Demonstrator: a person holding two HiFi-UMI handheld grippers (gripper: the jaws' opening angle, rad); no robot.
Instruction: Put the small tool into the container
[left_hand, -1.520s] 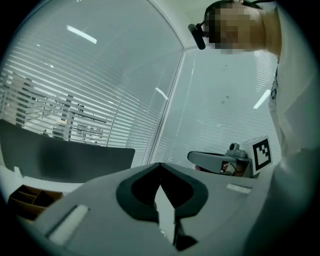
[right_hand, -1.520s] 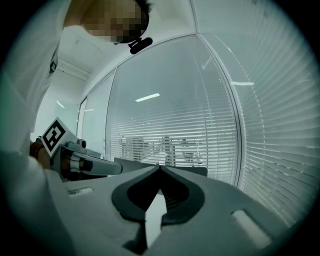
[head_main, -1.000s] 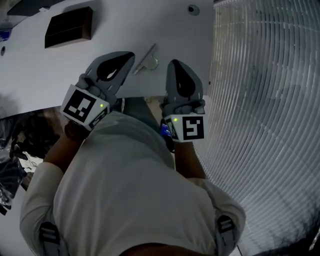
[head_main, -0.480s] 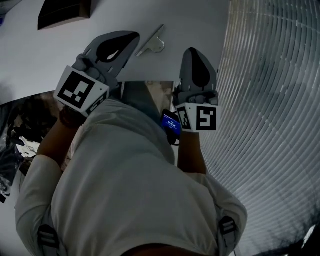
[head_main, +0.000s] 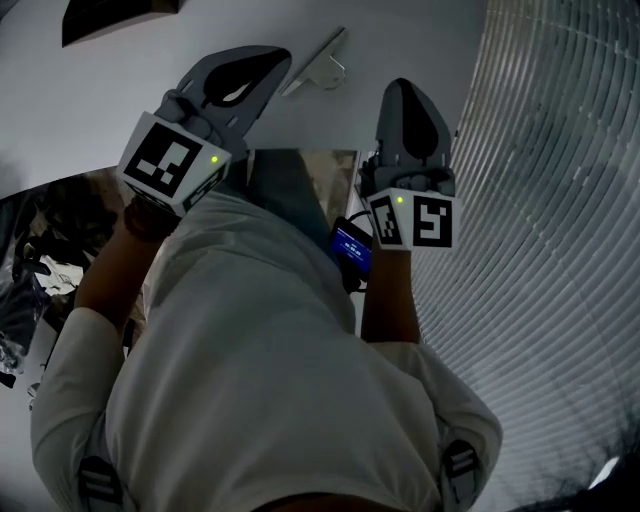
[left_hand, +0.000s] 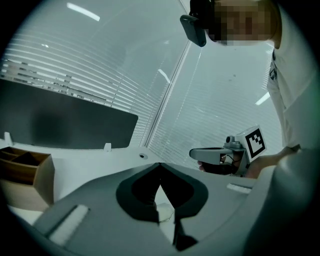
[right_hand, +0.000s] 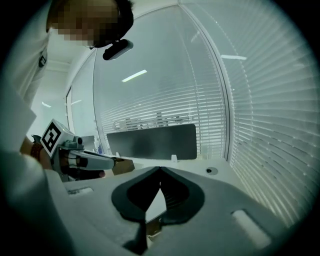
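Note:
The small tool (head_main: 322, 64), a pale metal bracket, lies on the white table (head_main: 100, 110) near its front edge. My left gripper (head_main: 278, 60) is shut and empty, its tip just left of the tool. My right gripper (head_main: 400, 88) is also shut and empty, a little to the tool's right. The container (head_main: 110, 16), a dark brown open box, stands at the far left of the table, and shows as a wooden box (left_hand: 27, 175) in the left gripper view. In each gripper view the jaws meet at the tip with nothing between them.
A wall of window blinds (head_main: 560, 200) runs along the right of the table. A round grommet (left_hand: 142, 156) sits in the tabletop, with a dark monitor (left_hand: 65, 120) behind it. A phone (head_main: 352, 246) with a lit screen hangs at the person's waist.
The table, tool and container have slid upward in the head view. Both grippers stayed shut on either side of the tool, which has not moved on the table.

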